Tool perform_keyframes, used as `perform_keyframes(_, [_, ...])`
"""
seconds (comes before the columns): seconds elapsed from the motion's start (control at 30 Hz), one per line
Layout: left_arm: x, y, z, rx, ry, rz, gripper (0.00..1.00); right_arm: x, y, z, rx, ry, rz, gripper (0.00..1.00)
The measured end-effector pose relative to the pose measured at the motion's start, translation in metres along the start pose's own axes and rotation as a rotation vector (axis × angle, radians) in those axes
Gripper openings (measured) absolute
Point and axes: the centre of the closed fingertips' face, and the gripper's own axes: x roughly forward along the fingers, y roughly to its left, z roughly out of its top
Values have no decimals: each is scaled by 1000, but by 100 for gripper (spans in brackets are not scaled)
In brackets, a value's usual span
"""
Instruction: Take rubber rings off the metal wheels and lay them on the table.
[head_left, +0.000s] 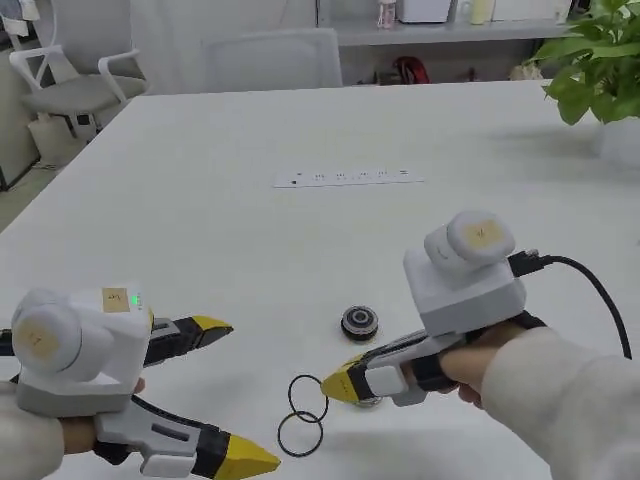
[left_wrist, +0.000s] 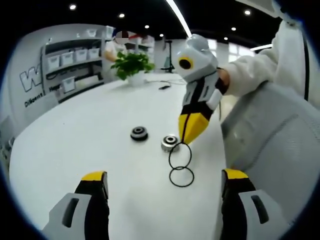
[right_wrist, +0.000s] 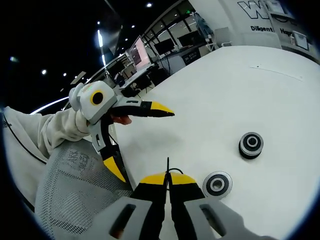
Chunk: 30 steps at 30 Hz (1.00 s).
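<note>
Head view, lower centre: one rubber ring (head_left: 300, 432) lies on the worktop (head_left: 250, 240). The closed right claw (head_left: 345, 385) pinches a second ring (head_left: 307, 397). The left claw (head_left: 248, 395) gapes empty. The dark wheel (head_left: 359, 322) looks still ringed.

Two metal wheels lie flat on your worktop (head_left: 250, 250), near each other but apart.
- Far wheel (head_left: 359, 322): a dark rubber ring is seated round its rim.
- Near wheel (left_wrist: 170, 143): silvery rim, just beside the tip of your right gripper (head_left: 328, 385).

Two thin black rubber rings are off the wheels.
- Far ring (head_left: 308, 397): its edge is pinched between the closed jaws of your right gripper.
- Near ring (head_left: 300, 433): lies flat, touching the far ring.
</note>
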Motion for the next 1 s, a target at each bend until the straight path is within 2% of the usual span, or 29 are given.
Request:
perform_keyframes(0.43, [1, -5, -3, 2, 13, -20, 95, 10, -3, -20, -24, 91, -17, 0])
perform_keyframes(0.7, [0, -4, -2, -1, 8, -20, 93, 9, -16, -27, -5, 105, -63, 0])
perform_keyframes(1.0, [0, -6, -3, -3, 11, -26, 92, 8, -22, -32, -24, 125, -90, 0])
